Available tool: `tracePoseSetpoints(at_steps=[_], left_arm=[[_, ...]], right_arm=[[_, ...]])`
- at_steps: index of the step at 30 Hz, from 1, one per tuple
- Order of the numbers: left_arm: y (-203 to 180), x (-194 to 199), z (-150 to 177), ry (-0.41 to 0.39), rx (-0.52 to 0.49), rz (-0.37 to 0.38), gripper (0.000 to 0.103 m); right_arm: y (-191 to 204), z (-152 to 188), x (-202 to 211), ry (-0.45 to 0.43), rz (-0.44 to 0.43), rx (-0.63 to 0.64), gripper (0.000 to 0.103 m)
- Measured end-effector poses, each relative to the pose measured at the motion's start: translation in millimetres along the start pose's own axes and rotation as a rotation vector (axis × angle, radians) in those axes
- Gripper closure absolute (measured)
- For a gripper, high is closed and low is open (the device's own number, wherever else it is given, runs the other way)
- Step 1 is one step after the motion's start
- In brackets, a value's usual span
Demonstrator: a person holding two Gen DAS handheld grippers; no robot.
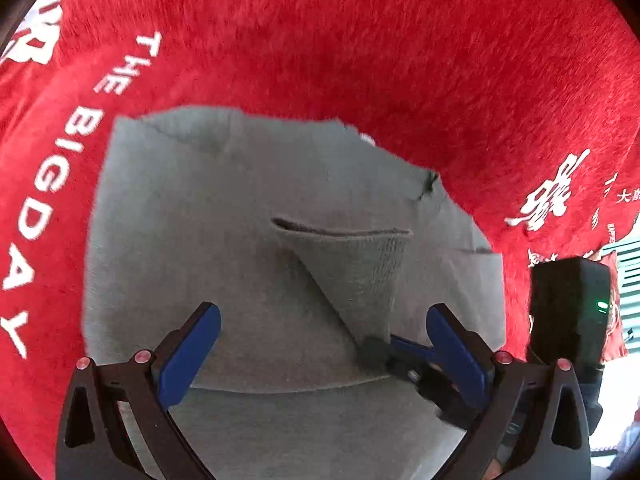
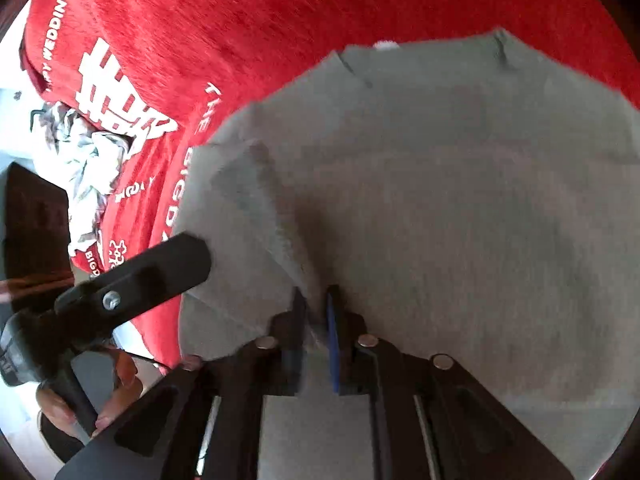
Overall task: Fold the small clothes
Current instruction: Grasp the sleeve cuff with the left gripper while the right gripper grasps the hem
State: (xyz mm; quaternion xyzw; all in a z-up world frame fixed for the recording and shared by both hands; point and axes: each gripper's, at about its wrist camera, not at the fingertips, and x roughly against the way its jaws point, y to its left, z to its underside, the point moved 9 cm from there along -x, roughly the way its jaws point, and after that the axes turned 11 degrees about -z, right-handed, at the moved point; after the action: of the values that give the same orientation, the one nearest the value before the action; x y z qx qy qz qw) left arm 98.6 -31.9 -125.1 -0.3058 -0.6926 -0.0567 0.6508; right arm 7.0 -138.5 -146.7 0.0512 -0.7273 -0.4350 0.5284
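A small grey knit garment (image 1: pixel 224 216) (image 2: pixel 460 200) lies flat on a red cloth (image 1: pixel 360 40) (image 2: pixel 200 20). One sleeve (image 1: pixel 356 276) (image 2: pixel 248 208) is folded in over the body, its ribbed cuff farthest from me in the left wrist view. My left gripper (image 1: pixel 324 336) hovers wide open over the garment's near part, with nothing between its blue pads. My right gripper (image 2: pixel 315 310) (image 1: pixel 386 350) stands at the near end of the sleeve. Its jaws are slightly parted, with a fold of sleeve fabric still in the narrow gap. One left gripper finger (image 2: pixel 160 264) shows beside the garment's left edge.
The red cloth bears white print, "THE BIG DAY" (image 1: pixel 48 184). A crumpled grey-and-white cloth (image 2: pixel 80 160) and a dark object (image 2: pixel 32 220) lie past its left edge. A person's hand (image 2: pixel 100 400) holds the left gripper. The right gripper's black body (image 1: pixel 568 312) stands at the right.
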Motion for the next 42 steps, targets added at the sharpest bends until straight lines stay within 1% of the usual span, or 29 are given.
tracePoseSetpoints(at_steps=[1, 2, 3, 5, 6, 7, 9, 10, 11, 12, 13, 14, 15, 16, 17, 19, 21, 22, 26, 28, 30, 32, 34, 35, 36, 38, 39, 40, 42], left_arm=[[-2.5, -3.7, 1.6, 0.008, -0.002, 0.004, 0.000], [-4.5, -6.3, 3.1, 0.013, -0.003, 0.005, 0.000], [-7.2, -9.0, 4.3, 0.020, -0.003, 0.004, 0.000], [-10.9, -11.3, 6.4, 0.025, -0.004, 0.006, 0.000], [-12.1, -13.1, 6.6, 0.026, -0.004, 0.003, 0.000], [-12.1, -15.7, 6.5, 0.026, -0.004, -0.004, 0.000], [-11.0, -18.0, 5.6, 0.026, 0.002, -0.015, 0.000], [-9.9, -19.1, 5.7, 0.028, 0.009, -0.027, 0.003], [-8.5, -21.1, 6.2, 0.033, 0.010, -0.046, 0.016], [-5.5, -22.9, 7.1, 0.042, 0.003, -0.083, 0.023], [-2.5, -22.6, 7.1, 0.043, -0.002, -0.105, 0.038], [0.3, -21.9, 6.8, 0.039, -0.008, -0.126, 0.063], [3.9, -21.3, 7.1, 0.043, -0.015, -0.132, 0.080], [4.3, -22.3, 8.1, 0.061, -0.014, -0.109, 0.096], [5.2, -20.6, 8.2, 0.062, -0.002, -0.094, 0.096], [2.9, -11.3, 9.2, 0.042, -0.005, -0.075, 0.096], [0.8, -3.7, 15.1, 0.025, -0.028, -0.074, 0.096], [0.6, -2.6, 18.9, 0.024, -0.039, -0.080, 0.096], [4.8, -15.2, 34.4, 0.047, -0.079, -0.137, 0.096], [8.0, -11.3, 36.7, 0.035, -0.081, -0.138, 0.095], [10.5, -5.2, 36.5, 0.023, -0.086, -0.156, 0.095], [19.5, 5.1, 35.3, -0.002, -0.106, -0.234, 0.095], [28.3, 17.4, 33.1, -0.028, -0.123, -0.288, 0.095], [32.2, 23.2, 31.2, -0.037, -0.123, -0.304, 0.095], [36.2, 28.4, 29.0, -0.045, -0.118, -0.309, 0.095], [41.2, 39.4, 21.5, -0.066, -0.111, -0.311, 0.095], [37.6, 39.4, 18.2, -0.074, -0.114, -0.312, 0.095], [34.5, 38.5, 15.4, -0.079, -0.122, -0.312, 0.095], [26.9, 29.2, 14.4, -0.066, -0.145, -0.313, 0.095]], right_arm=[[1.9, 6.3, 4.4, -0.006, -0.019, -0.008, 0.066], [2.2, 9.6, 10.6, -0.013, -0.029, -0.011, 0.048], [0.4, 18.5, 21.2, -0.025, -0.035, -0.012, 0.046], [-13.4, 28.9, 45.2, -0.047, -0.021, -0.031, 0.046], [-28.4, 33.6, 62.9, -0.069, 0.003, -0.069, 0.046], [-38.3, 33.8, 68.0, -0.085, 0.017, -0.102, 0.046], [-74.3, 41.5, 93.4, -0.143, 0.039, -0.231, 0.046], [-98.2, 48.9, 110.8, -0.186, 0.041, -0.320, 0.046], [-116.4, 54.8, 123.9, -0.224, 0.043, -0.389, 0.046], [-137.4, 61.7, 138.9, -0.271, 0.038, -0.469, 0.046], [-151.6, 66.2, 149.0, -0.308, 0.030, -0.526, 0.046], [-165.3, 68.8, 158.9, -0.351, 0.007, -0.580, 0.047], [-172.5, 68.4, 164.2, -0.379, -0.018, -0.608, 0.054], [-178.7, 66.1, 168.2, -0.404, -0.039, -0.629, 0.063], [-185.3, 61.6, 170.7, -0.418, -0.051, -0.638, 0.097], [-187.9, 54.7, 171.9, -0.425, -0.048, -0.628, 0.096], [-178.2, 49.6, 175.9, -0.437, -0.013, -0.558, 0.096], [-178.3, 51.2, 179.1, -0.438, -0.004, -0.545, 0.096], [-190.5, 65.9, 164.5, -0.411, 0.022, -0.581, 0.096], [-195.7, 68.1, 169.5, -0.426, -0.009, -0.585, 0.097], [-193.9, 68.8, 170.8, -0.414, -0.015, -0.584, 0.096], [-192.7, 78.4, 179.1, -0.364, 0.003, -0.565, 0.091], [-184.9, 88.3, 185.5, -0.300, 0.016, -0.526, 0.073], [-180.3, 89.5, 186.4, -0.288, 0.016, -0.511, 0.050], [-174.0, 89.8, 195.7, -0.289, 0.021, -0.472, 0.036], [-170.2, 81.9, 212.9, -0.337, 0.030, -0.416, 0.036], [-174.0, 72.3, 225.5, -0.376, 0.042, -0.396, 0.036], [-181.9, 63.7, 232.8, -0.403, 0.051, -0.405, 0.036], [-196.0, 45.0, 233.6, -0.428, 0.047, -0.443, 0.037]])
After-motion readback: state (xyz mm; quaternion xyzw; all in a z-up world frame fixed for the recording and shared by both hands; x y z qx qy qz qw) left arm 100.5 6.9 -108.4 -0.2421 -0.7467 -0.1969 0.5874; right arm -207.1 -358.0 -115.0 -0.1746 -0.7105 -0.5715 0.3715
